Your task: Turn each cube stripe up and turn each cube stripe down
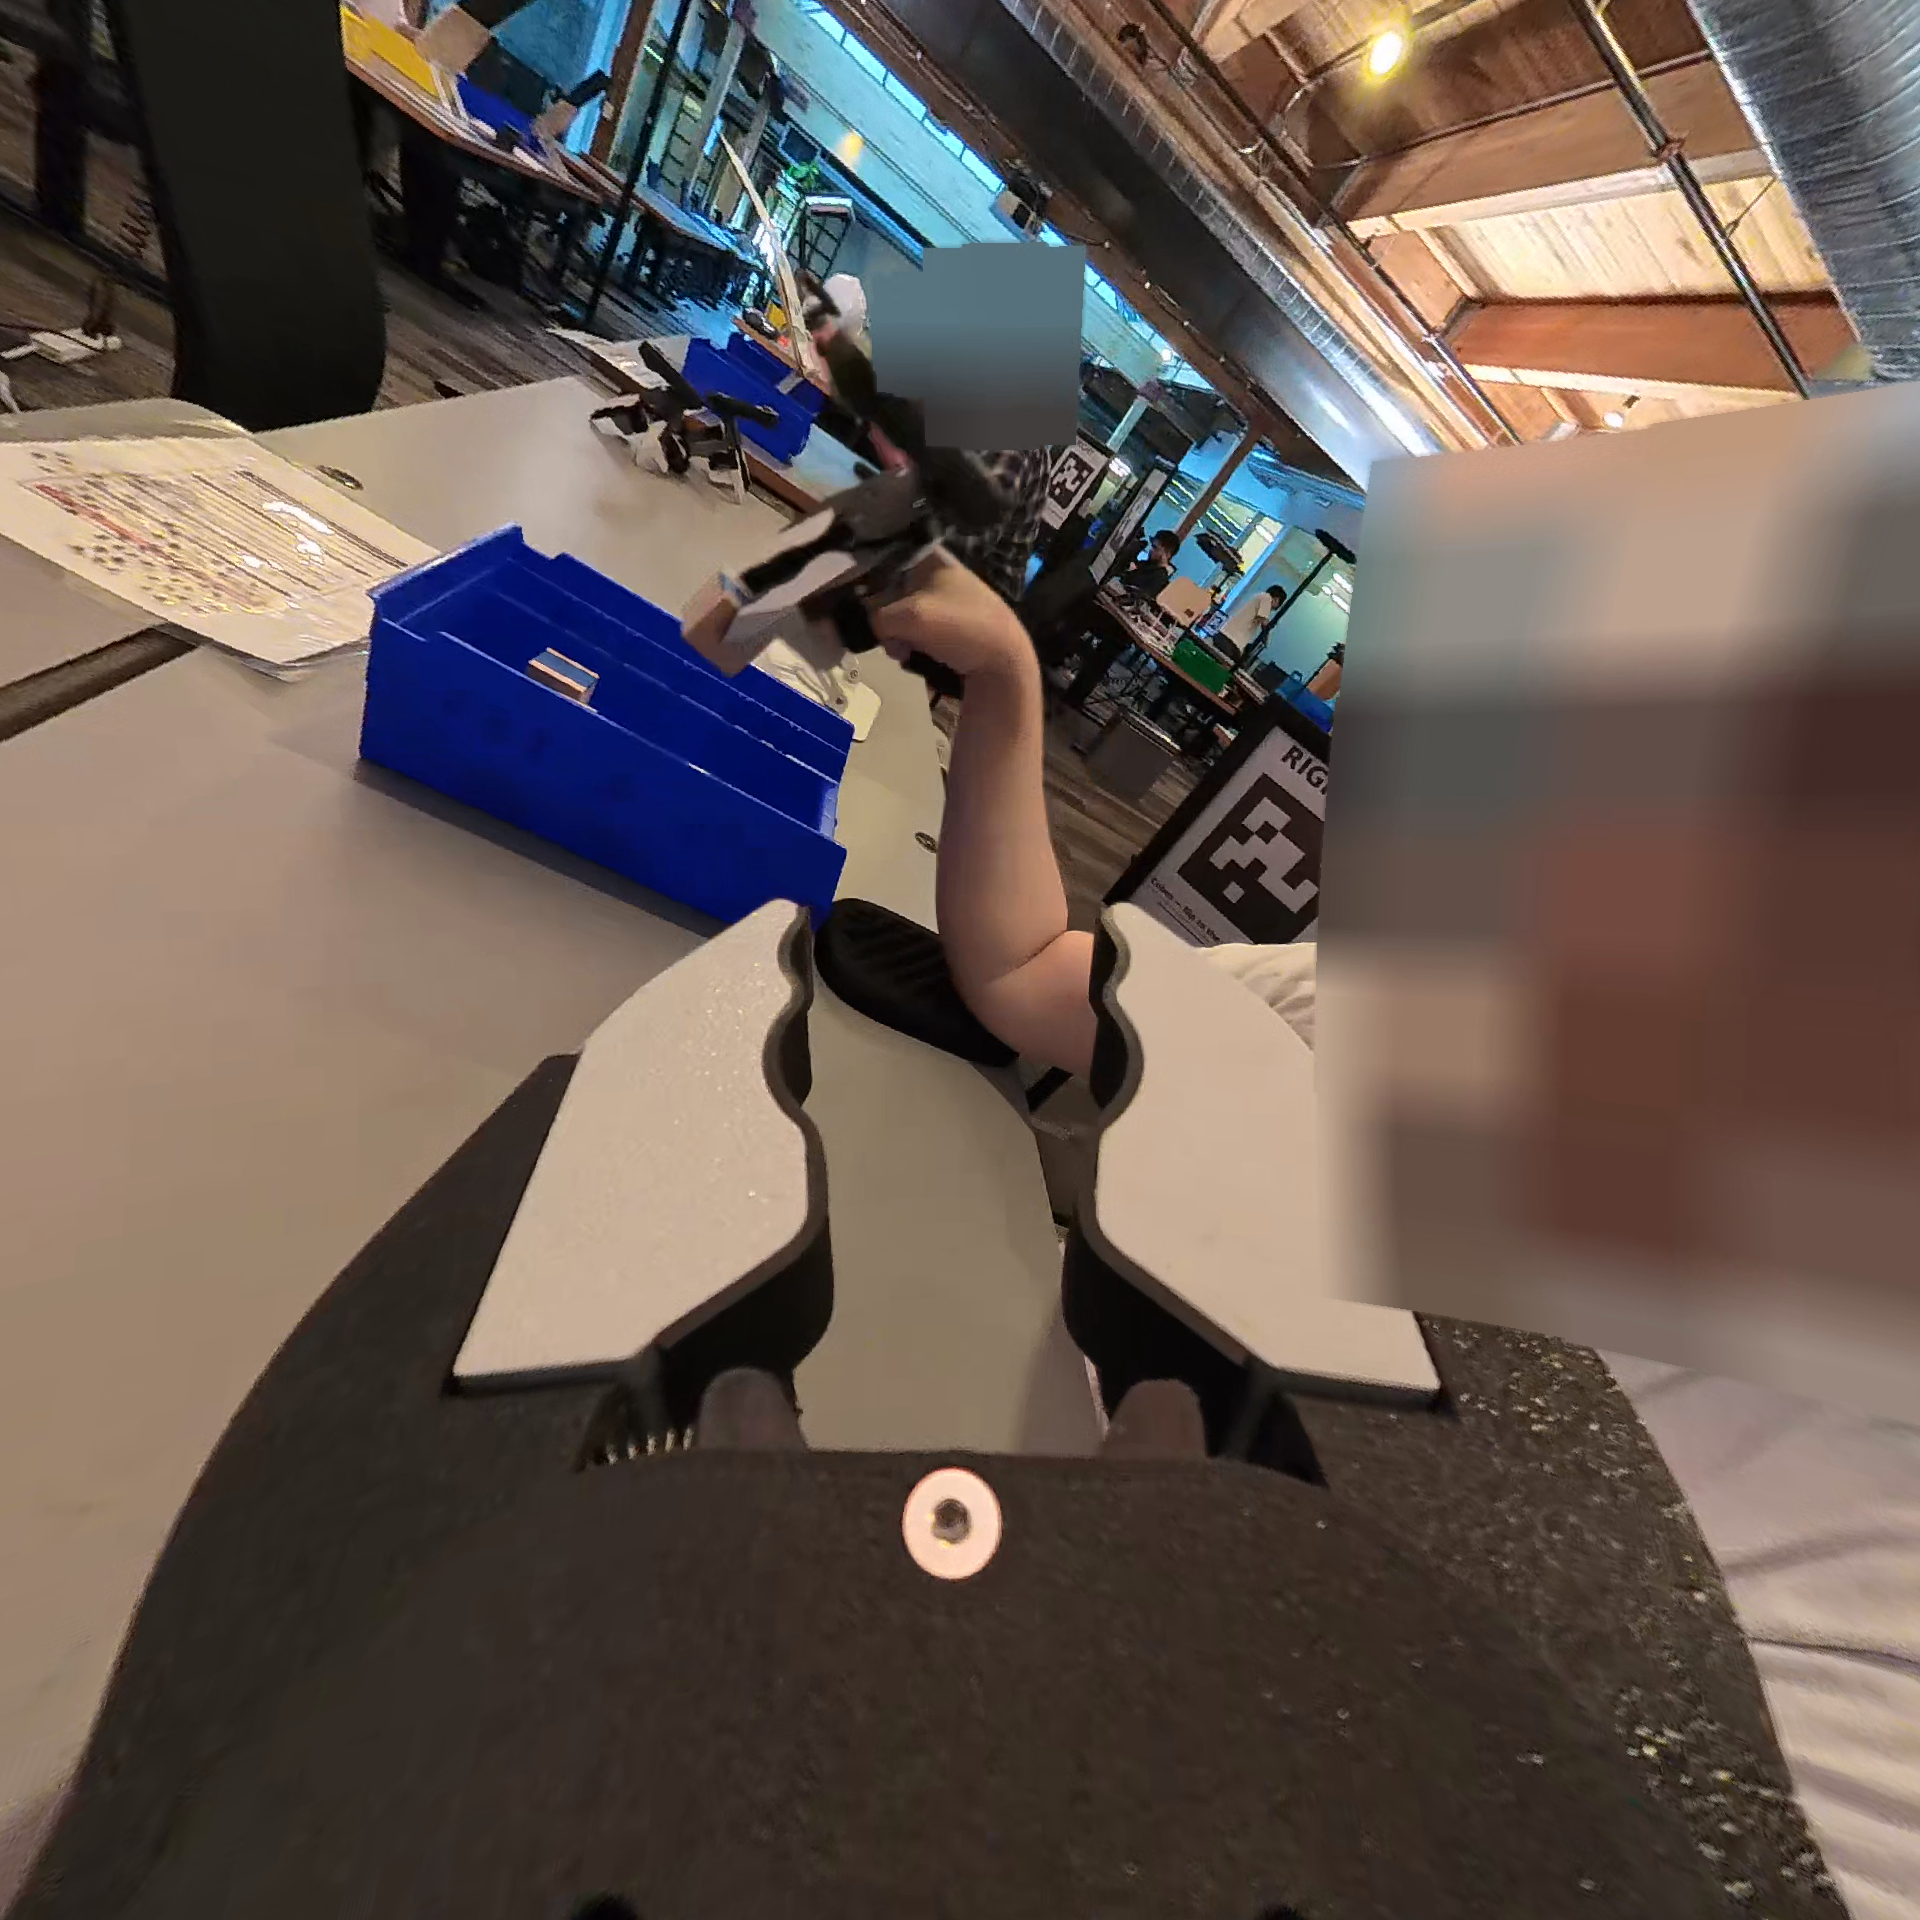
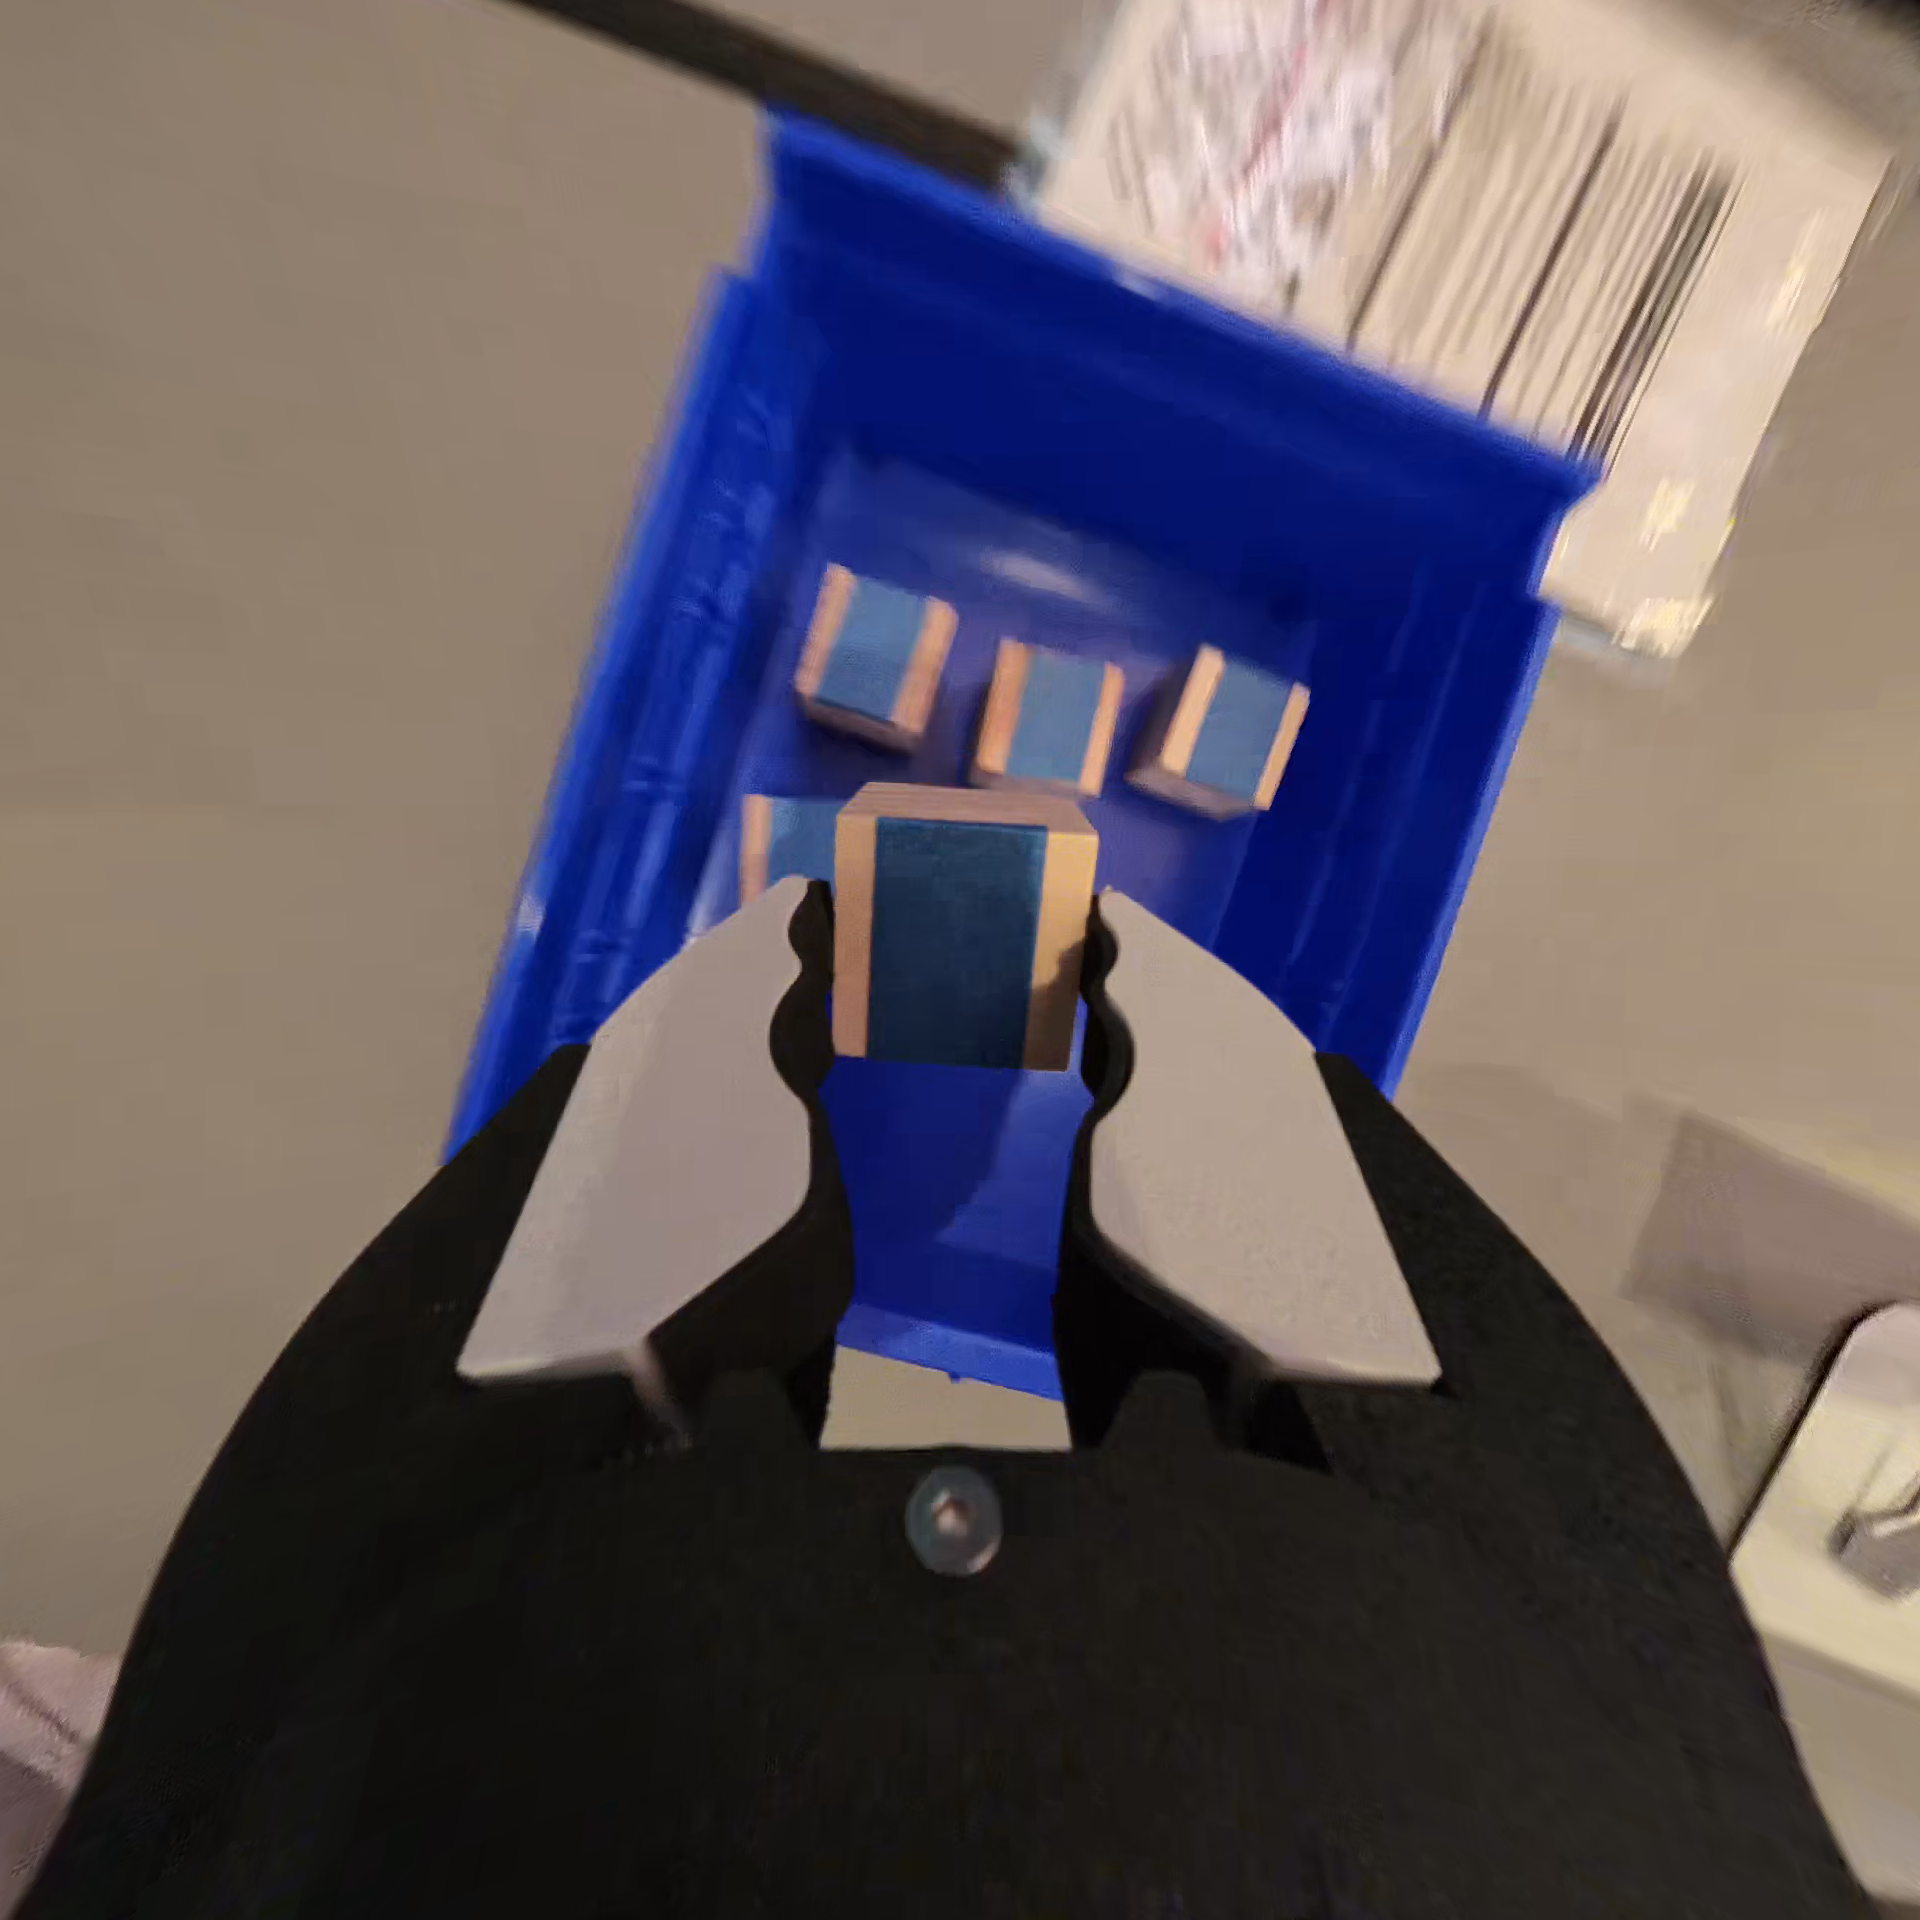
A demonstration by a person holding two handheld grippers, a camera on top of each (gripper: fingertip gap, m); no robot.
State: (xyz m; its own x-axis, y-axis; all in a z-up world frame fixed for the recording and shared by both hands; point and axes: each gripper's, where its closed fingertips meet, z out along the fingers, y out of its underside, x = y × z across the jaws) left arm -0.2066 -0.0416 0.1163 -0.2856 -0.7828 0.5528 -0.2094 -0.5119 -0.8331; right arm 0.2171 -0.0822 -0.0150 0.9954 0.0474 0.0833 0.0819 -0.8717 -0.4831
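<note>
Clamping a striped cube (image 2: 961, 940) between right gripper (image 2: 961, 977) jaws, hovering above the blue bin (image 2: 1174, 416) holding four more cubes stripe up. Gaping apart and empty on the left gripper (image 1: 951, 1029), resting over the grey table (image 1: 260, 987) beside a printed sheet (image 1: 197, 540), facing wooden ceiling beams (image 1: 1558, 260).

Left gripper (image 1: 948, 971) fingers apart, right gripper (image 2: 961, 971) clamped
</note>
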